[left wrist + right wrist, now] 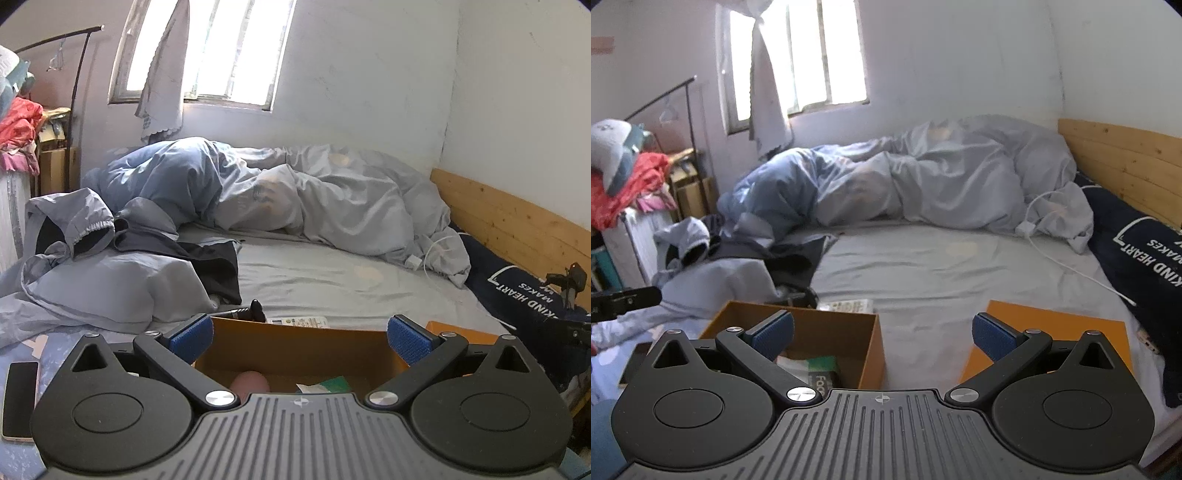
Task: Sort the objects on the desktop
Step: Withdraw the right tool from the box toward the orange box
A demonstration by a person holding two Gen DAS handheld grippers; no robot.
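Both grippers hang with their blue-padded fingers spread wide and nothing between them: the left gripper (300, 338) sits low over the open orange box (295, 343), its fingers straddling the box's far wall, and the right gripper (882, 334) hovers over the bare grey sheet (923, 273) in the gap between that box (798, 332) and the flat orange lid (1052, 325) lying to its right. The box holds things already: a green and white packet (812, 363), a dark carton (822, 378) with pale lettering, and, in the left view, something pinkish and round (251, 382) at the near wall that I cannot identify. Just beyond the box lie a white remote (299, 321) and a small black item (247, 314), both on the sheet and outside the box; a phone (20, 398) lies well off to the left. With the lid off and set aside, the box reads as the sorting bin, kept open so things can drop in. The remote and the black item look like what is left to sort, though whether they belong in the box the pictures do not settle. A white charger cable (1067, 258) trails across the sheet toward the dark pillow (1137, 251)
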